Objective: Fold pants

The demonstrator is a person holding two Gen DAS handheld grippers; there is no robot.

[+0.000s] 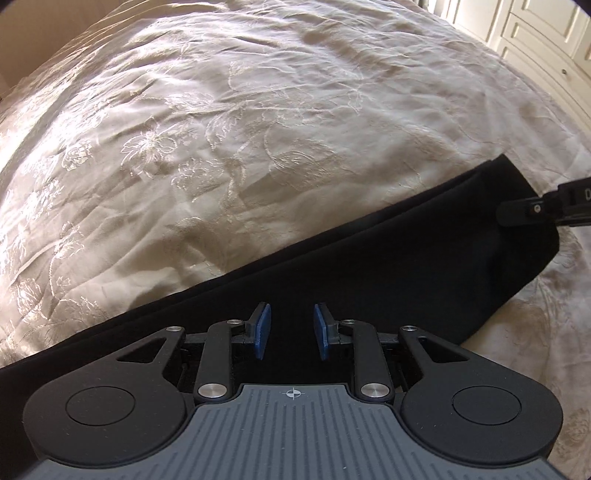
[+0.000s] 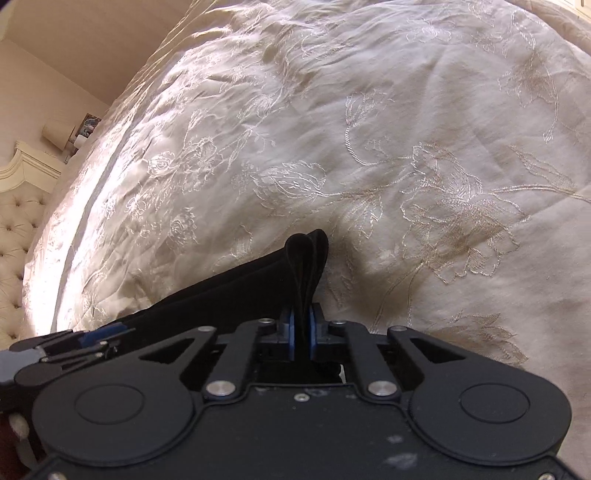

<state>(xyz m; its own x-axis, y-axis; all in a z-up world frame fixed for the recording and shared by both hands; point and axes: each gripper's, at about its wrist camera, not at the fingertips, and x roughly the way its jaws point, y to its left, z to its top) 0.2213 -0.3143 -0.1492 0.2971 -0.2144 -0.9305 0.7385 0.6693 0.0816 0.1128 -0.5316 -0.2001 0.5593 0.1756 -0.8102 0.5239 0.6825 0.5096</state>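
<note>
Black pants [image 1: 388, 273] lie as a long folded band on the cream bedspread, running from lower left to upper right in the left wrist view. My left gripper [image 1: 291, 328] is open, its blue pads apart just above the middle of the pants, holding nothing. My right gripper [image 2: 301, 325] is shut on a bunched end of the pants [image 2: 306, 258], whose layers stick up between the pads. The right gripper also shows in the left wrist view [image 1: 532, 212] at the pants' far right end. The left gripper shows at the left edge of the right wrist view [image 2: 92, 341].
The embroidered cream bedspread [image 1: 221, 147] covers the whole bed and is wrinkled. A tufted headboard [image 2: 18, 229] and a nightstand with a lamp [image 2: 59, 134] stand at the far left. White cabinet doors [image 1: 535, 33] are beyond the bed at upper right.
</note>
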